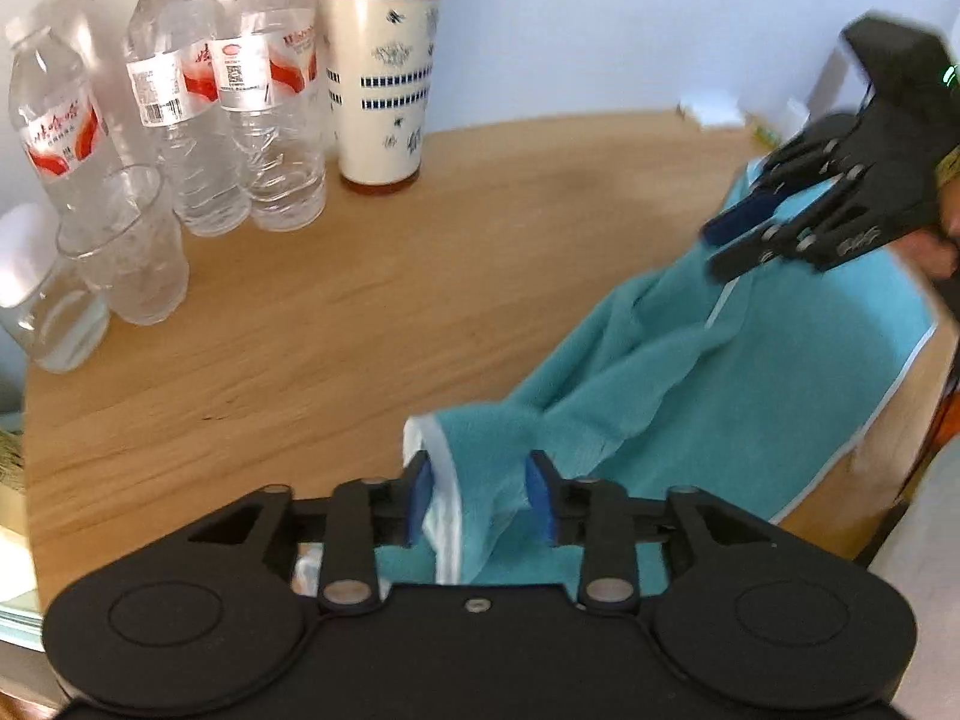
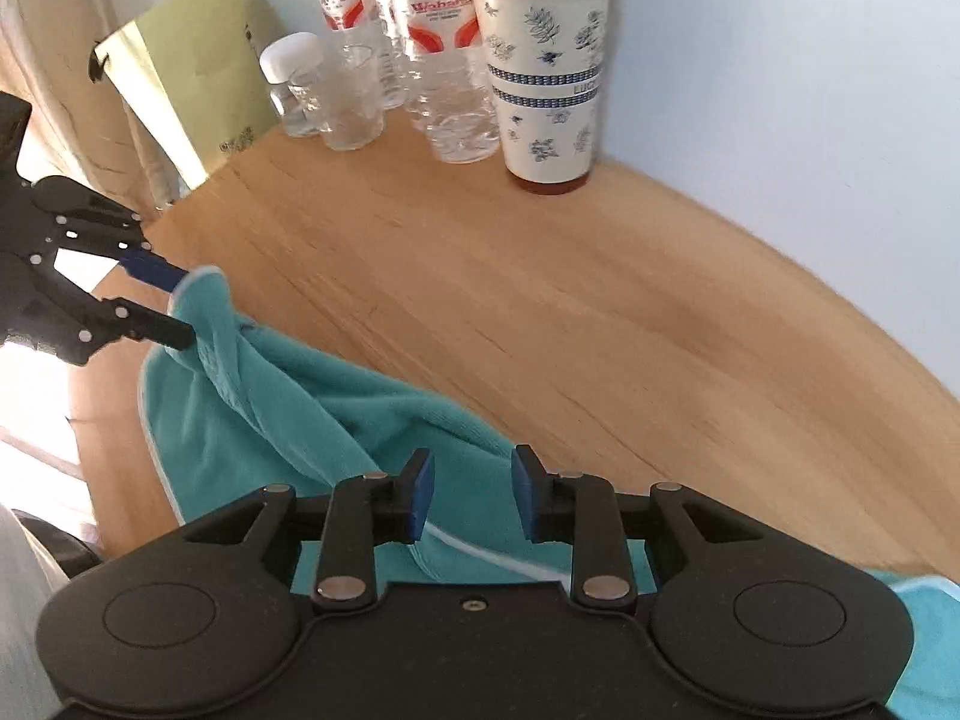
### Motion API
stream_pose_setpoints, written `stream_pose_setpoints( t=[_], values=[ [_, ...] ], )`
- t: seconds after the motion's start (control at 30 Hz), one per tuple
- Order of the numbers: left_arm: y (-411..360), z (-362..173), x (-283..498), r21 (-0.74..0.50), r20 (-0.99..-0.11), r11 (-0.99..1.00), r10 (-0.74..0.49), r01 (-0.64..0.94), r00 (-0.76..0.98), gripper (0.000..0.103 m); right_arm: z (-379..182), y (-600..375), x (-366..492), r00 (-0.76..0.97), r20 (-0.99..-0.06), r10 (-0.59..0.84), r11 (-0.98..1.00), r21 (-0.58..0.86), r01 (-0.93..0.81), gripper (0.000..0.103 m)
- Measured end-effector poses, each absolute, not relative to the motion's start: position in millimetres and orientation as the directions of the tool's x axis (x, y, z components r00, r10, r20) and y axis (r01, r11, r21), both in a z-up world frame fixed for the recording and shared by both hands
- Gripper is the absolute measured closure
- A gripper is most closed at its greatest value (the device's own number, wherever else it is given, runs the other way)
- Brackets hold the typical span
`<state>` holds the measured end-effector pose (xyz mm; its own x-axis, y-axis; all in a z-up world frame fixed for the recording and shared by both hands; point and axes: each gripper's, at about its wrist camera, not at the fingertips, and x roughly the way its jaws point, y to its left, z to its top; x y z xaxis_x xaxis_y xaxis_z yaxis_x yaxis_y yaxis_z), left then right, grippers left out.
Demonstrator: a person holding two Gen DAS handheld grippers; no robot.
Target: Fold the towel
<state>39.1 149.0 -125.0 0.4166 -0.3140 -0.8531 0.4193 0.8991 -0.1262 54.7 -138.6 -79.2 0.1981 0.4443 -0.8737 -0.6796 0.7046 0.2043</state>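
A teal towel (image 1: 750, 390) with a white border lies partly on the wooden table (image 1: 360, 300), and a raised ridge of cloth runs between my two grippers. My left gripper (image 1: 480, 498) holds one bunched, white-edged corner between its blue pads. In the right wrist view the left gripper (image 2: 177, 303) holds that corner above the table at the far left. My right gripper (image 1: 729, 240) pinches another part of the towel's edge at the right, and cloth hangs below it. In its own view the right gripper (image 2: 471, 501) has the towel (image 2: 270, 420) between its fingers.
Several clear water bottles (image 1: 180, 108), a glass (image 1: 120, 240), a small jar (image 1: 36, 300) and a red-lidded patterned cup (image 1: 381, 78) stand at the table's back by the wall. A yellow-green bag (image 2: 192, 78) stands off the table's left edge. A hand (image 1: 936, 240) holds the right gripper.
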Motion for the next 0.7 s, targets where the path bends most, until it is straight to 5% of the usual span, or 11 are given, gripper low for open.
stream_pose_setpoints(
  t=[0.3,0.4,0.7],
  values=[
    [142.4,-144.4,47.0,-0.184,-0.88,0.902,-0.328,0.39,0.343,0.068,-117.7,-127.1,19.8,0.096,-0.913,0.397,0.644,0.203,-0.737,0.071],
    [140.4,-146.4,36.8,-0.185,-0.884,0.886,-0.339,0.425,0.323,0.077,-117.4,-129.9,17.8,0.095,-0.908,0.408,0.652,0.217,-0.726,0.084],
    [123.1,-139.0,-2.2,-0.178,-0.9,0.796,-0.369,0.578,0.231,0.076,-106.3,-141.7,15.3,0.087,-0.896,0.436,0.621,0.23,-0.749,0.082]
  ],
)
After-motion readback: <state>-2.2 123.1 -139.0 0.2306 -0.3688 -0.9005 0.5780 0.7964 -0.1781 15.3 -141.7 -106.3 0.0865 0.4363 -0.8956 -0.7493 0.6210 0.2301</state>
